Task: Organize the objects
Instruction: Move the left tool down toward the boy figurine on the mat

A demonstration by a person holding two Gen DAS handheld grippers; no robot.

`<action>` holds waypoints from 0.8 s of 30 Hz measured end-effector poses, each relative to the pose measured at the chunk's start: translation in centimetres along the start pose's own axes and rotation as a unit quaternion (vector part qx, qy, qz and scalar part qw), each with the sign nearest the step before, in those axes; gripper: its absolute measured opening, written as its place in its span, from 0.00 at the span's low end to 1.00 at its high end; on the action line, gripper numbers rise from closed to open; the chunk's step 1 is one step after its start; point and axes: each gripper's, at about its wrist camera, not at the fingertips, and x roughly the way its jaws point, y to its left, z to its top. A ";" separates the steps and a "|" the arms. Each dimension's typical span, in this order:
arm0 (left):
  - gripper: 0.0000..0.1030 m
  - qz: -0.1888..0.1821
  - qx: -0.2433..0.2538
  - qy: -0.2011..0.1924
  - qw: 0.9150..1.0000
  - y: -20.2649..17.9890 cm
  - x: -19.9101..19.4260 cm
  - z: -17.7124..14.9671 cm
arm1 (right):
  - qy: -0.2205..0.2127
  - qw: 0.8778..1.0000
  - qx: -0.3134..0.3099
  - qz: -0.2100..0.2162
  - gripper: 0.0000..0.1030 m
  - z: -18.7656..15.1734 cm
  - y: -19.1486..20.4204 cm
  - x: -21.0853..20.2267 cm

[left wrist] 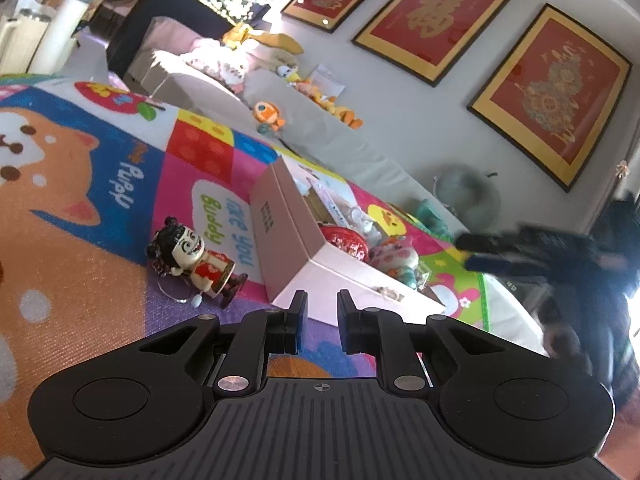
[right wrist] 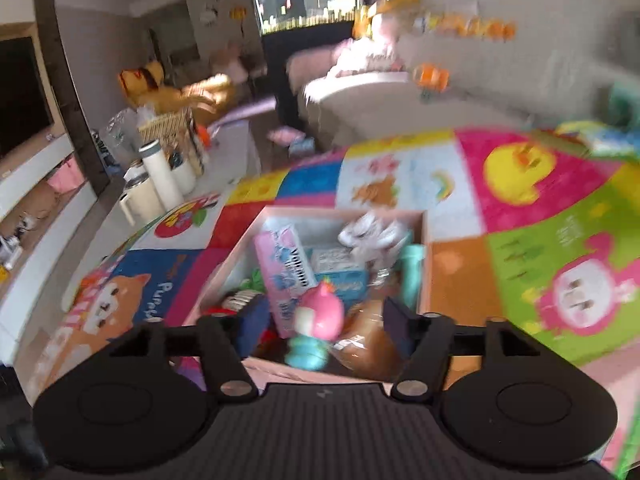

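Right wrist view: right hand-held gripper (right wrist: 326, 322) spread above pink toy (right wrist: 320, 316); left hand-held gripper (left wrist: 322, 320) pressed together, empty.

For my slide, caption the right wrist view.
Open right gripper above a pink toy in the filled box.

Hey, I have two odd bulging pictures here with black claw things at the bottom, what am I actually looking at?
Those black claws are two handheld grippers; a person holds one in each hand. Each picture comes from a wide-angle camera mounted on a gripper, looking along its fingers.

The left gripper has its jaws nearly together and holds nothing. On the colourful cartoon play mat before it lies a small black-haired doll figure in a red outfit, beside an open pale pink cardboard box.

The right gripper, blurred, stands open above that same box, which is full of toys. A pink and teal plastic toy shows between its fingers, apparently lying in the box, not gripped.
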 end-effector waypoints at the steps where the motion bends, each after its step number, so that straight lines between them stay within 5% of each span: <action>1: 0.16 0.008 0.006 -0.003 1.000 -0.2 -0.1 0.0 | -0.009 1.000 -0.010 -0.009 0.71 -0.9 0.1 -0.8; 5: 0.16 0.075 0.087 -0.014 0.993 -1.7 -1.1 1.3 | -0.020 0.999 -0.030 -0.037 0.81 -5.3 0.1 -2.5; 7: 0.16 0.127 0.108 0.026 0.986 -2.1 -0.7 2.3 | -0.014 0.998 -0.033 -0.045 0.81 -7.8 0.0 -2.4; 12: 0.17 0.210 0.063 0.106 0.970 -1.8 0.5 2.8 | -0.002 0.999 -0.001 -0.041 0.81 -12.3 -0.6 -1.5; 14: 0.17 0.186 0.050 0.133 0.972 -2.5 0.7 2.2 | -0.019 0.998 -0.003 -0.066 0.82 -13.3 -0.6 -1.4; 17: 0.17 0.112 0.121 0.168 0.972 -6.8 0.6 0.5 | -0.035 0.996 0.022 -0.077 0.85 -13.9 -1.7 -1.6; 21: 0.19 0.051 0.219 0.220 0.949 -12.9 1.3 -2.7 | -0.041 0.994 0.080 -0.065 0.91 -13.8 -3.7 -1.8; 24: 0.20 0.059 0.271 0.250 0.928 -15.2 2.7 -5.1 | -0.043 0.993 0.094 -0.064 0.91 -13.8 -4.1 -1.8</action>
